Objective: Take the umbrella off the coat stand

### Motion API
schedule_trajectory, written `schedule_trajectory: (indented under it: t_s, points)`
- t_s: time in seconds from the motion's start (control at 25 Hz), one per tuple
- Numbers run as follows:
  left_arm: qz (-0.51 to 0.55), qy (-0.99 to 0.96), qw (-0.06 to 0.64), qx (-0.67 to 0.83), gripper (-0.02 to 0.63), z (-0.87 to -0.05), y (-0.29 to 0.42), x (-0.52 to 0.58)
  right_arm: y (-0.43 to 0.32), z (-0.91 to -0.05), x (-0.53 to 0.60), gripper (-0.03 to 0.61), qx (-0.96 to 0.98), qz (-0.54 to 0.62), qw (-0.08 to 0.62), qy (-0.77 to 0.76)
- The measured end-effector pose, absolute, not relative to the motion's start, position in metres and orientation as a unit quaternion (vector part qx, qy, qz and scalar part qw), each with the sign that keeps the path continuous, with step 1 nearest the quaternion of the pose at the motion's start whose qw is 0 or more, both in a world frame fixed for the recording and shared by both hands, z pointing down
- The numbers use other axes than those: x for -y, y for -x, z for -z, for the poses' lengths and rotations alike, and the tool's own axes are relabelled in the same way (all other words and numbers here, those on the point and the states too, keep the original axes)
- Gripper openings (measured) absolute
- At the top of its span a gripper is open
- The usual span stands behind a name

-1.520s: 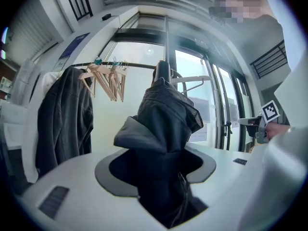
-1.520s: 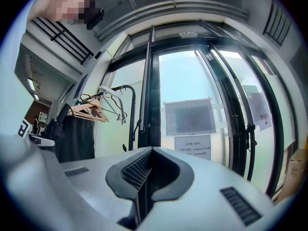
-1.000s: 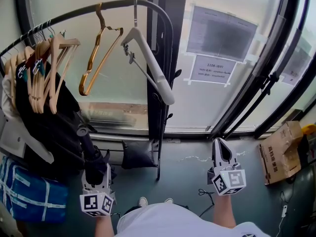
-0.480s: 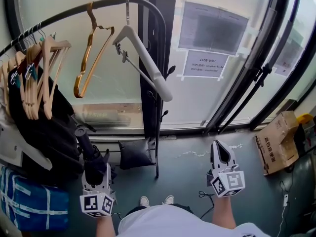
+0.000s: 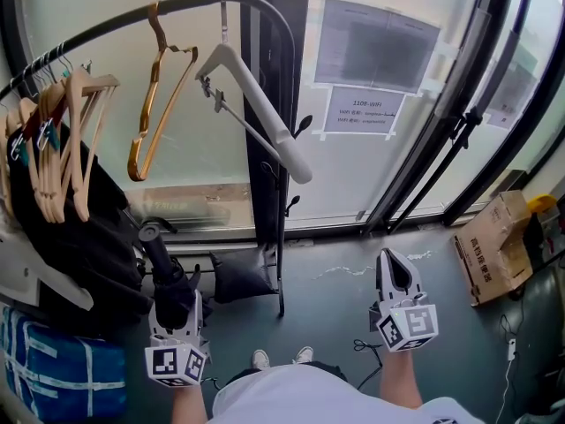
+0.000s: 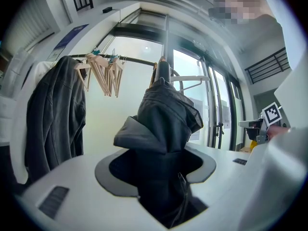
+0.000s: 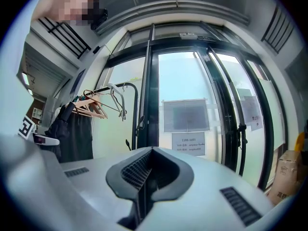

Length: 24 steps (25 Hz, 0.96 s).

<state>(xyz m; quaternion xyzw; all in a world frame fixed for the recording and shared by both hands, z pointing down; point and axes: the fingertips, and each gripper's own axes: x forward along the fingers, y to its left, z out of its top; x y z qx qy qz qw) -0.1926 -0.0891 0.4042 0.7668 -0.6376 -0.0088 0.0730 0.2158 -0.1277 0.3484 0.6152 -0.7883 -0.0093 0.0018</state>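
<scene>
A black folded umbrella (image 5: 164,270) stands nearly upright in my left gripper (image 5: 176,306), which is shut on its bunched fabric. In the left gripper view the umbrella (image 6: 164,124) fills the gap between the jaws and its top end rises in front of the coat stand's rail (image 6: 139,60). The black coat stand (image 5: 284,175) has a curved top rail (image 5: 168,12) and an upright post. The umbrella sits just right of a black jacket (image 5: 71,228) that hangs on the rail. My right gripper (image 5: 394,261) is shut and empty, low at the right, away from the stand.
Wooden hangers (image 5: 66,122), a gold hanger (image 5: 157,104) and a white hanger (image 5: 256,104) hang on the rail. A blue bag (image 5: 53,369) lies at the lower left and a cardboard box (image 5: 494,246) at the right. Glass doors (image 5: 415,104) with paper notices stand behind.
The head view has shifted a little, so the stand sits slightly further left. Both grippers keep their places and the left one still grips the umbrella.
</scene>
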Motion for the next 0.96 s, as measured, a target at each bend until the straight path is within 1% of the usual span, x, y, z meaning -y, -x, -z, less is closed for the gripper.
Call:
schedule_trajectory:
  t_s: [0.28,0.96]
  points:
    - [0.006,-0.771,0.077,0.632,0.25,-0.407,0.194,0.094,-0.198,-0.343,0.13,0.017,0.801,0.032,0.006,-0.598]
    - [0.006,-0.786,0.074,0.613,0.25,-0.41,0.2,0.11,-0.181,-0.345,0.134,0.017,0.796,0.041,0.019,-0.604]
